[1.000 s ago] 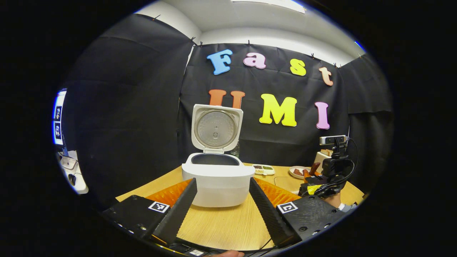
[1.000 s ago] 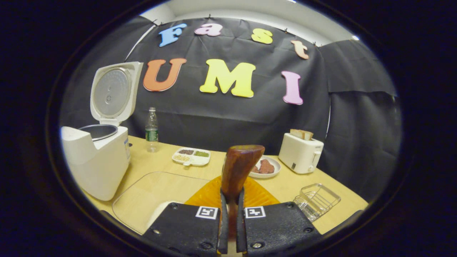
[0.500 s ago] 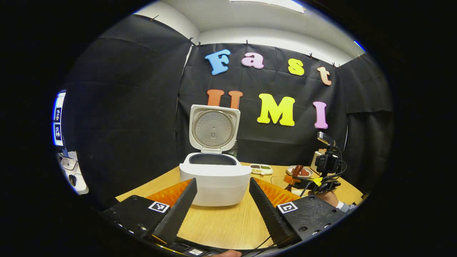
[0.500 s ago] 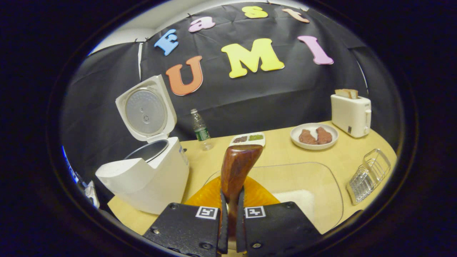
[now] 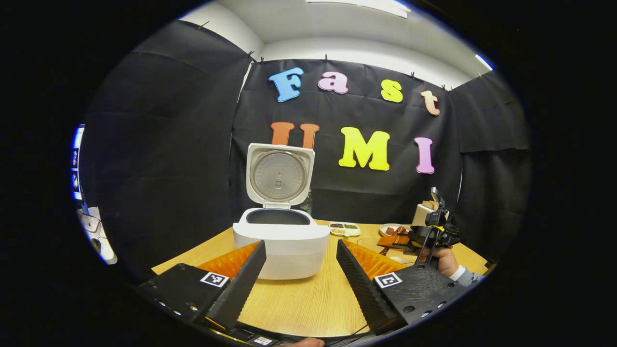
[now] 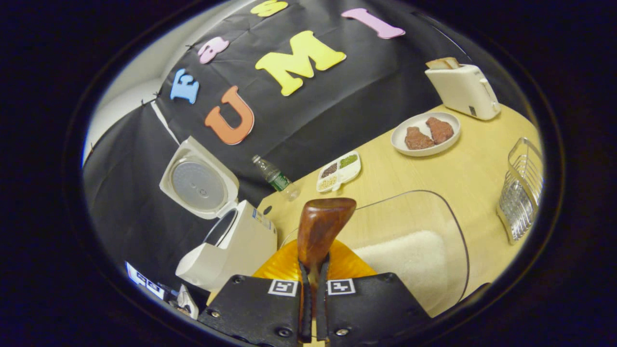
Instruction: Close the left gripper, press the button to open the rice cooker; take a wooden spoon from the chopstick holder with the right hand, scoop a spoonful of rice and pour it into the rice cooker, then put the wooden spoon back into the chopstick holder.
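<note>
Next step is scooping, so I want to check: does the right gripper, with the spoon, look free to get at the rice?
Probably yes. The right gripper holds the wooden spoon beside the rice in the open-topped clear container, with nothing between.

Light wood-grain surface (image 6: 462, 168), backed by black cloth wall. Standing directly on it: white rice cooker (image 6: 231, 246) at the left end, lid up, empty pot visible in the left gripper view (image 5: 279, 241). Plastic water bottle (image 6: 277, 178) lies near the wall beside the cooker. Next along, a small divided dish (image 6: 339, 171) of grains. White plate (image 6: 425, 134) with two brown pieces. White toaster (image 6: 462, 89) holding bread at the far end. Wire basket (image 6: 523, 190) near the right edge. Clear tray (image 6: 409, 241) with white rice at the front.
</note>
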The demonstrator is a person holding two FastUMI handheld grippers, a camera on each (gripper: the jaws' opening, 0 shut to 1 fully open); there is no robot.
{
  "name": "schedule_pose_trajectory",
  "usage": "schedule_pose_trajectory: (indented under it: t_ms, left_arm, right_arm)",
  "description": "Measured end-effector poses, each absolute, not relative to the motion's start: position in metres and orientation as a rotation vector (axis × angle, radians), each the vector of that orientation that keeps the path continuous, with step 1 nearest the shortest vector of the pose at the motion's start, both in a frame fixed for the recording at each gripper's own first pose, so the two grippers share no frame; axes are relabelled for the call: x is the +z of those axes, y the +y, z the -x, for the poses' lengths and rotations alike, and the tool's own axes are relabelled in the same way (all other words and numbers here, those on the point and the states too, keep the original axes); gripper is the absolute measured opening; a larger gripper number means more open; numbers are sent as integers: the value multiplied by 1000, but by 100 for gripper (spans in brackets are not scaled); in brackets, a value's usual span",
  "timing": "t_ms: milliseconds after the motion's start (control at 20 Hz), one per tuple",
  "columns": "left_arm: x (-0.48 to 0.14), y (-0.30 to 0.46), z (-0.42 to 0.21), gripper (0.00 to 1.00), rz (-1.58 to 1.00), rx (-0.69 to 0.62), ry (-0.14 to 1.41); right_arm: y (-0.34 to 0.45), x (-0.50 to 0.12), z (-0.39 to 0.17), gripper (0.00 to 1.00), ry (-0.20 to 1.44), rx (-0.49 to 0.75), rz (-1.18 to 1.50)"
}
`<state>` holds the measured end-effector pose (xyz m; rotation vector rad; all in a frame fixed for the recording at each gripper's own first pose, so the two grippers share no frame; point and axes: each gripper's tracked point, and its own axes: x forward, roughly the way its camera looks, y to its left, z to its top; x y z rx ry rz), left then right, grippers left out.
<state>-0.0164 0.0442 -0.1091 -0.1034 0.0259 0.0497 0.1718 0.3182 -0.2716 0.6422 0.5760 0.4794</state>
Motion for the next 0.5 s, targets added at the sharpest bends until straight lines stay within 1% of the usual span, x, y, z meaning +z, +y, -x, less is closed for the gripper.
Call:
schedule_pose_trajectory:
  t_ms: [250, 500]
  left_arm:
    - [-111, 39, 13, 94, 86, 51, 43]
    - [-108, 26, 11, 94, 50, 38, 52]
  right_arm:
    - [277, -259, -179, 9, 532, 415, -806]
    - [227, -245, -186, 8, 482, 366, -1090]
